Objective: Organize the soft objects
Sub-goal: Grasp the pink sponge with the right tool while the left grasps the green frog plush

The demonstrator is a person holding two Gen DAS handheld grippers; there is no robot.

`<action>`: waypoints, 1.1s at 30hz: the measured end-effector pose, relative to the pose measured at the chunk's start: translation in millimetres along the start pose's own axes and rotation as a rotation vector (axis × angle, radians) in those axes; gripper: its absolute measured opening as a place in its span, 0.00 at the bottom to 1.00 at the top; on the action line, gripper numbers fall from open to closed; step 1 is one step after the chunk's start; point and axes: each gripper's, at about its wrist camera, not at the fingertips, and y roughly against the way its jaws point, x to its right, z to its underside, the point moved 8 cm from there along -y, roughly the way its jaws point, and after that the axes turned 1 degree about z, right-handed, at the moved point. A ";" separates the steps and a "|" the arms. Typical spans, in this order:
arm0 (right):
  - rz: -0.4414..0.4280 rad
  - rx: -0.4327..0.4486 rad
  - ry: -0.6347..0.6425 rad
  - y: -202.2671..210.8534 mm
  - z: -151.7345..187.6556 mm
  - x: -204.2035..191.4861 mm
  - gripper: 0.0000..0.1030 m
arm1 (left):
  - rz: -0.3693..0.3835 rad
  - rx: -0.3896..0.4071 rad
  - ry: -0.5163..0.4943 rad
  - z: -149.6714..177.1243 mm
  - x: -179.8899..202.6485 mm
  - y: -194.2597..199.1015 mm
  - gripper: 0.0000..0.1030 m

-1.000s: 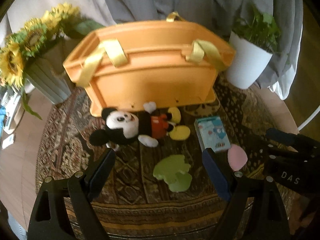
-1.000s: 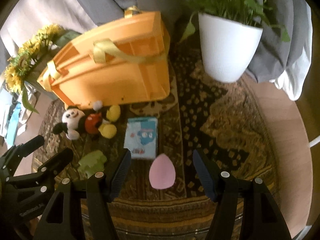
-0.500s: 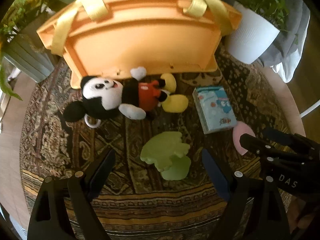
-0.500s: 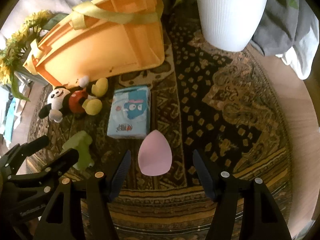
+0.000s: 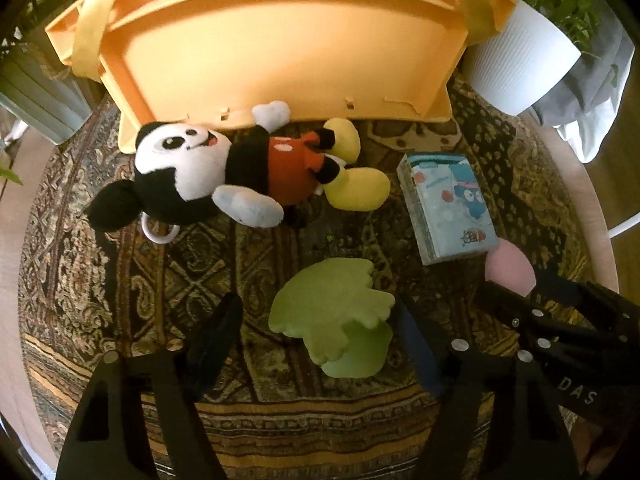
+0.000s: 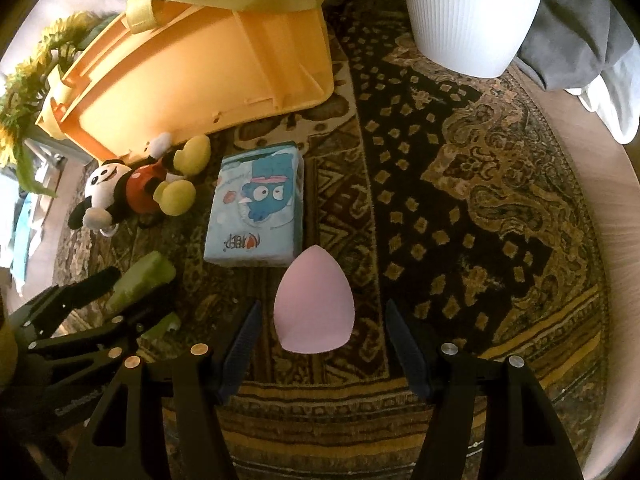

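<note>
A round patterned rug (image 6: 480,200) covers the table, and at its far side stands a big orange crate (image 5: 280,48) with yellow ribbon handles, its long wall facing the near edge. To the right of the crate sits a white plant pot (image 6: 468,12), with grey cloth (image 6: 568,40) behind it. At the far left are sunflowers (image 6: 24,92).

A mouse plush toy (image 5: 224,176) lies on its back just in front of the crate, head to the left, one white hand touching the crate's base. Right of its yellow feet lies a pale blue tissue pack (image 6: 256,212) with a cartoon print, flat on the rug.

Near the middle, a green foam piece (image 5: 332,312) lies between the fingers of the left gripper (image 5: 320,344). The fingers are spread wide on either side of it, not touching it, and the gripper holds nothing.

A pink egg-shaped sponge (image 6: 314,300) lies just near of the tissue pack, tip pointing far. The right gripper (image 6: 320,344) has its fingers set wide apart, one on each side of the sponge's broad end, with a clear gap on both sides; it grips nothing. The two grippers sit side by side, close together.
</note>
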 end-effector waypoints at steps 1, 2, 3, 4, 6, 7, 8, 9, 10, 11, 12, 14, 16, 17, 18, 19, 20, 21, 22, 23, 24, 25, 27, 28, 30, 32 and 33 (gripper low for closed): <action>0.003 0.001 0.002 -0.6 -0.4 -0.1 0.61 | 0.003 -0.003 0.002 0.4 0.3 -1.3 0.70; 0.001 0.004 0.001 -0.7 -0.8 -0.4 0.61 | 0.005 -0.005 0.003 0.7 1.4 -2.5 0.70; 0.000 0.004 0.002 -1.3 -1.3 -0.7 0.61 | 0.008 -0.008 0.003 0.4 3.0 -4.5 0.67; -0.001 0.007 0.001 -3.8 -3.5 -0.1 0.58 | 0.016 -0.009 0.004 0.4 3.5 -5.3 0.65; -0.006 0.008 0.000 -5.7 -4.5 0.8 0.54 | 0.030 -0.006 0.004 0.7 4.8 -4.9 0.59; -0.008 0.006 0.000 -6.1 -4.1 1.0 0.50 | 0.037 -0.005 0.002 1.0 5.3 -4.1 0.56; -0.011 0.005 -0.002 -6.2 -3.5 1.6 0.48 | 0.047 -0.002 0.002 0.6 6.6 -3.8 0.56; -0.010 0.005 -0.003 -6.1 -3.4 2.5 0.47 | 0.053 0.001 0.001 1.2 6.6 -2.6 0.56; -0.011 0.009 -0.002 -5.6 -3.5 2.4 0.44 | 0.050 0.003 -0.005 1.0 7.4 -2.5 0.55; -0.016 0.010 -0.002 -5.1 -3.1 1.7 0.42 | 0.049 0.007 -0.009 1.0 7.7 -1.9 0.54; -0.022 0.010 0.001 -4.8 -2.6 0.5 0.38 | 0.049 0.012 -0.011 0.8 7.8 -1.3 0.53; -0.021 0.012 0.008 -4.2 -2.0 -1.4 0.38 | 0.052 0.017 -0.011 0.5 8.1 -0.2 0.53; -0.016 0.019 0.013 -2.1 -1.9 -2.5 0.37 | 0.049 0.021 -0.008 0.2 6.5 1.3 0.53; -0.016 0.021 0.017 -0.8 -1.2 -3.8 0.37 | 0.047 0.023 -0.009 1.9 3.3 3.8 0.53; -0.017 0.025 0.018 1.0 -1.3 -4.9 0.37 | 0.047 0.026 -0.010 3.0 1.8 5.5 0.52; -0.019 0.030 0.019 3.3 -0.5 -6.1 0.37 | 0.048 0.029 -0.011 3.8 0.8 6.8 0.52; -0.020 0.032 0.020 5.5 0.2 -7.2 0.37 | 0.050 0.032 -0.012 4.5 0.3 8.2 0.52; -0.021 0.036 0.021 8.1 0.5 -7.8 0.37 | 0.052 0.036 -0.012 4.8 0.3 10.2 0.52; -0.023 0.041 0.020 11.0 0.5 -8.6 0.37 | 0.052 0.041 -0.013 4.9 -0.3 12.0 0.52; -0.025 0.045 0.021 13.7 0.1 -9.6 0.37 | 0.050 0.048 -0.014 4.5 -0.7 14.2 0.52; -0.027 0.051 0.022 17.3 0.7 -11.2 0.37 | 0.048 0.053 -0.016 3.9 -0.4 15.7 0.52; -0.027 0.058 0.024 20.5 -0.1 -12.1 0.37 | 0.048 0.060 -0.019 3.2 0.0 17.7 0.52; -0.028 0.071 0.029 25.8 -2.1 -13.6 0.37 | 0.047 0.077 -0.022 1.5 0.7 22.8 0.52; -0.026 0.079 0.032 29.3 -3.3 -14.3 0.37 | 0.046 0.084 -0.022 0.8 0.0 25.4 0.52; -0.027 0.093 0.038 36.9 -4.0 -17.3 0.37 | 0.045 0.101 -0.023 -0.4 -2.6 32.3 0.52; -0.029 0.110 0.042 43.7 -6.6 -20.0 0.37 | 0.043 0.118 -0.023 -2.0 -4.7 38.1 0.52; -0.031 0.117 0.045 46.7 -8.6 -21.6 0.37 | 0.042 0.129 -0.023 -3.4 -5.4 41.9 0.52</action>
